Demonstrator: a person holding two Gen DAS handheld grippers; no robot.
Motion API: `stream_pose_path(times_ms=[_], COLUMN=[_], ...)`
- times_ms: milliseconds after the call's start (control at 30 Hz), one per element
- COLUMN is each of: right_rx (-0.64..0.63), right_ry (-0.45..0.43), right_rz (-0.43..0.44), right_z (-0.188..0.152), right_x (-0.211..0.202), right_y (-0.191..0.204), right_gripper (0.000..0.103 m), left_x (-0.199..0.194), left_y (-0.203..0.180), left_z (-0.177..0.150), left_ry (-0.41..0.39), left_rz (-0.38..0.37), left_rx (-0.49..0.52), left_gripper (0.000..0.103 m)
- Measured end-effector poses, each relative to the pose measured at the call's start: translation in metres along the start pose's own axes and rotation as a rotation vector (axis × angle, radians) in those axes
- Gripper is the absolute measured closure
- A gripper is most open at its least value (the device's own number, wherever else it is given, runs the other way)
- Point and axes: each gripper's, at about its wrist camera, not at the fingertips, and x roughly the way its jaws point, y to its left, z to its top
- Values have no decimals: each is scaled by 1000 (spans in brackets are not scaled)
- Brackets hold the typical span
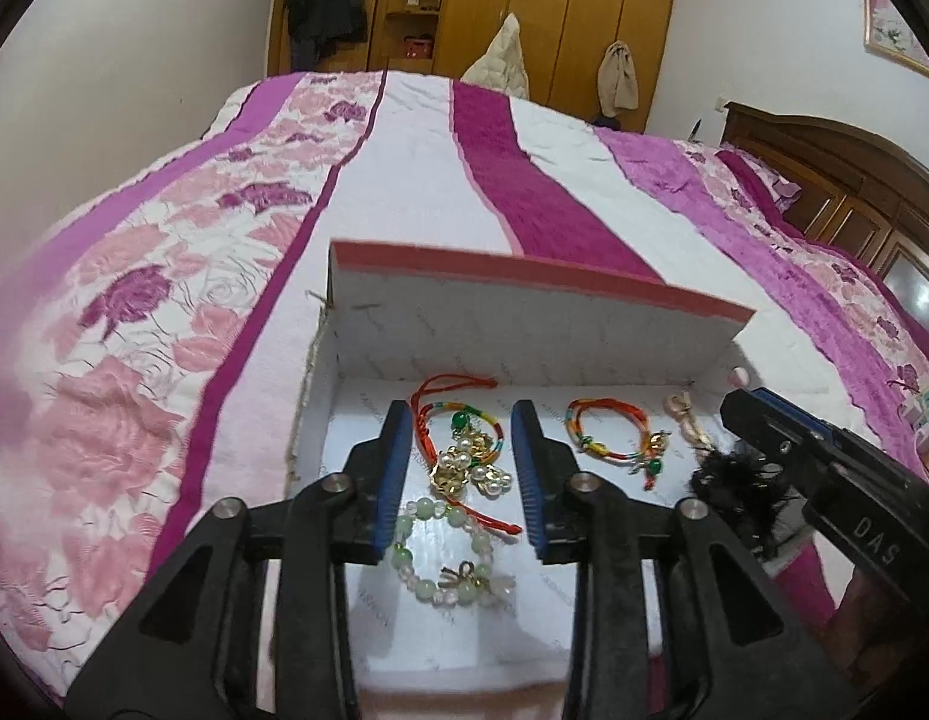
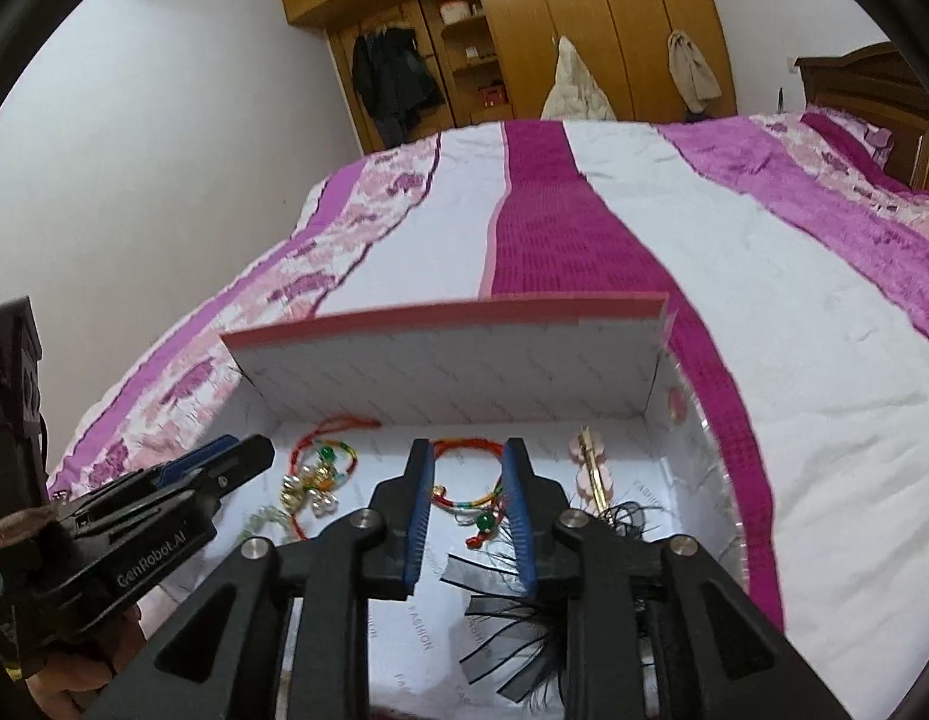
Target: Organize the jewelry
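A white box with a pink-edged lid (image 1: 524, 276) lies open on the bed; it also shows in the right wrist view (image 2: 452, 324). Inside lie a red cord bracelet with gold and pearl charms (image 1: 464, 456), a green bead bracelet (image 1: 446, 558), a multicoloured cord bracelet (image 1: 614, 438) (image 2: 470, 480), a pink hair clip (image 2: 590, 468) and a black feather piece (image 1: 728, 492) (image 2: 512, 618). My left gripper (image 1: 461, 474) is open above the pearl charms. My right gripper (image 2: 467, 510) is open above the multicoloured bracelet.
The box rests on a pink, purple and white bedspread (image 1: 404, 168). A wooden wardrobe (image 1: 524, 0) with hanging clothes stands behind the bed. A wooden headboard (image 1: 836, 180) is at the right.
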Motion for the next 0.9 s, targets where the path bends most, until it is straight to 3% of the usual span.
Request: stream_pose_path(times_ms=[100,167,433,667,900], right_rx=[2,2,-13,-21,-21], right_ry=[-18,-31,-104,-125,-109], right_rz=[2,-3,0,5,-19], right_z=[2,3,4,-8,-37], right_x=[-16,-27,-84,-121,-144], right_y=[4,7,15,24,28], right_gripper=[69,60,48,39,31], left_x=[-16,-27,-75,-102,-119], left_y=[-1,-2,-9,-8,-4], left_z=[2,3,1,-9,-32], left_ry=[-24,-38,-90,-87,-74], left_rz=[-7,-10,-17,-33,31], left_rx=[-1,-3,7,-16,-25], left_gripper=[65,61,40,35,29])
